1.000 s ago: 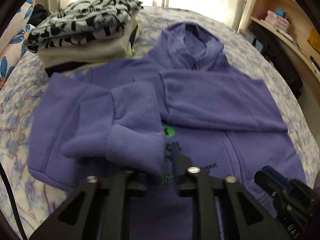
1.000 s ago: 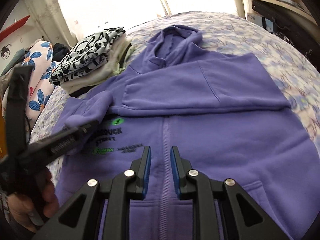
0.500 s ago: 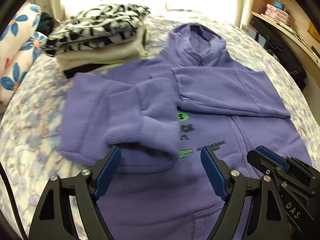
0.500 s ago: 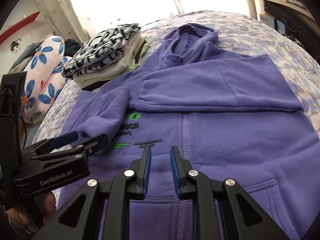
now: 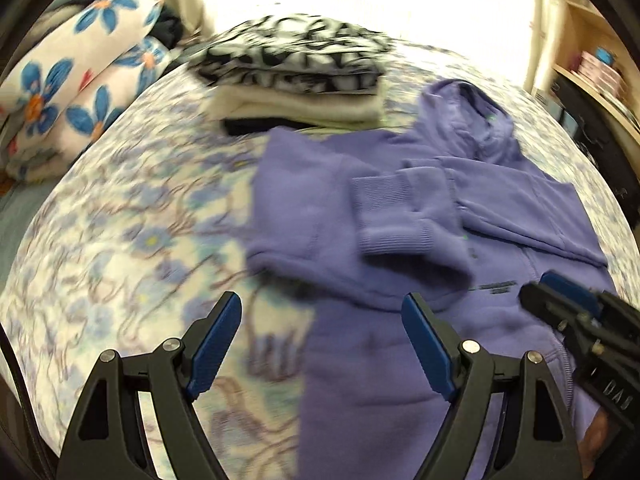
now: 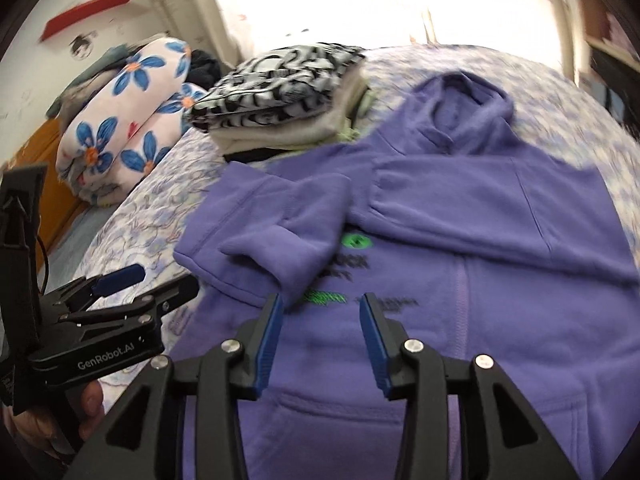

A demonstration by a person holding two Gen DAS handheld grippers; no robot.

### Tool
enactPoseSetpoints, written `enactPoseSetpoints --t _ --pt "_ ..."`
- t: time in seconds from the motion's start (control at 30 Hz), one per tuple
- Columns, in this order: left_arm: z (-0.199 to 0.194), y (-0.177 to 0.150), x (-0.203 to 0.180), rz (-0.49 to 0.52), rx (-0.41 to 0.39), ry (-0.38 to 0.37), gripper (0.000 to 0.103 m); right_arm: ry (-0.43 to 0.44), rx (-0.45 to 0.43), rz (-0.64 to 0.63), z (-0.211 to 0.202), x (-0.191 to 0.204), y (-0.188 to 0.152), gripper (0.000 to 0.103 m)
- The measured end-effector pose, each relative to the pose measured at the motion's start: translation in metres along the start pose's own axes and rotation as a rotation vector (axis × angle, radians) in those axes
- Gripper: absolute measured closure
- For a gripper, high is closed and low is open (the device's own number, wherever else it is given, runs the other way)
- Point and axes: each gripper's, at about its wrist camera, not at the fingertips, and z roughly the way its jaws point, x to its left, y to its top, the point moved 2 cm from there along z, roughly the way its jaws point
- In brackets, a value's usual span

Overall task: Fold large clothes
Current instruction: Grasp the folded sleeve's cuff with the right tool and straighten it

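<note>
Released since a second ago: left sleeve, now lying across the purple hoodie chest, squaring it for folding. Left tongs wide open, empty, over the bed; right tongs just opened partway, empty, above the hoodie front.

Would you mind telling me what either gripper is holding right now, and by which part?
Nothing is held. The left gripper and the right gripper, whose jaws have just been opening, stand open above the purple hoodie.
</note>
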Motion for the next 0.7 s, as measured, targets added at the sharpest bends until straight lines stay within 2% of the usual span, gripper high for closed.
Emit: enactPoseSetpoints --t 0.23,0.37,0.4,0.43,0.5,0.57,0.63,0.7 --pt "0.012 -0.017 0.048 -0.082 0.048 0.053 0.022 -0.085 0.069 -0.260 0.049 0.050 0.017 0.062" --pt "0.018 -0.026 0.061 -0.111 0.075 0.054 0.022 -0.245 0.107 -0.385 0.086 0.062 0.017 0.062" --pt "0.018 -0.027 0.062 -0.114 0.076 0.054 0.022 -0.257 0.109 -0.385 0.090 0.062 0.019 0.067" --pt "0.018 -0.027 0.062 -0.115 0.075 0.055 0.022 -0.225 0.102 -0.375 0.089 0.064 0.024 0.089" --pt "0.018 -0.027 0.062 -0.115 0.070 0.056 0.022 -0.181 0.041 -0.377 0.074 0.068 0.039 0.091" --pt "0.017 -0.025 0.061 -0.112 0.061 0.057 0.022 -0.147 -0.095 -0.344 0.041 0.068 0.065 0.092" --pt "0.016 -0.022 0.059 -0.112 0.055 0.052 0.022 -0.130 -0.198 -0.242 0.007 0.049 0.093 0.092" --pt "0.016 -0.020 0.055 -0.112 0.048 0.043 0.022 -0.134 -0.259 -0.138 -0.016 0.020 0.111 0.092"
